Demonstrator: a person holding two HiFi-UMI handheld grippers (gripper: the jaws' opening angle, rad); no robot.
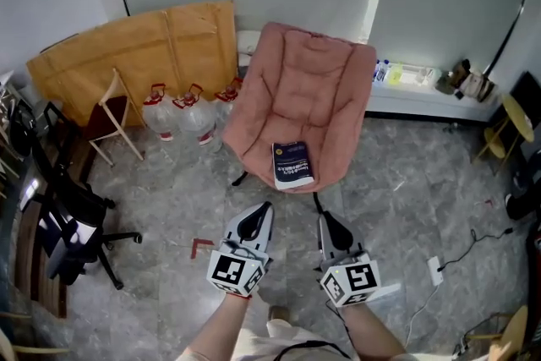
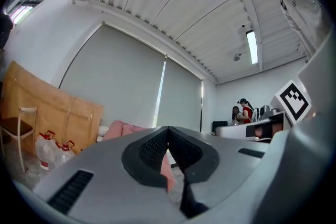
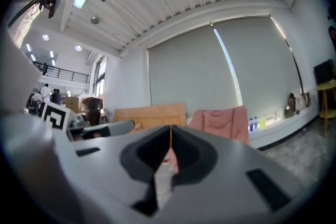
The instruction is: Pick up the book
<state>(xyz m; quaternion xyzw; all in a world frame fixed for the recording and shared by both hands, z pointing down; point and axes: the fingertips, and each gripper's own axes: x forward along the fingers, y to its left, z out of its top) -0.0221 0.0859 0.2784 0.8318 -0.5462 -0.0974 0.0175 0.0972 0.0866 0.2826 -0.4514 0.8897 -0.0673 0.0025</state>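
Note:
A dark blue book [image 1: 292,164] lies flat on the front of the seat of a pink padded chair [image 1: 306,89]. My left gripper [image 1: 264,208] hovers over the floor just in front of the chair, its jaws shut with nothing between them. To its right, my right gripper [image 1: 324,220] is also shut and empty, a little short of the seat's front edge. Both point toward the chair. In the left gripper view the closed jaws [image 2: 168,129] hide most of the chair [image 2: 118,130]; the right gripper view shows the chair [image 3: 223,122] beyond its closed jaws [image 3: 170,128].
Several water jugs [image 1: 182,112] stand left of the chair before a cardboard sheet [image 1: 135,46]. A black office chair [image 1: 68,220] and wooden chair [image 1: 114,118] are at far left. A low white ledge [image 1: 423,97] runs at the right; cables [image 1: 461,254] and a socket lie on the floor.

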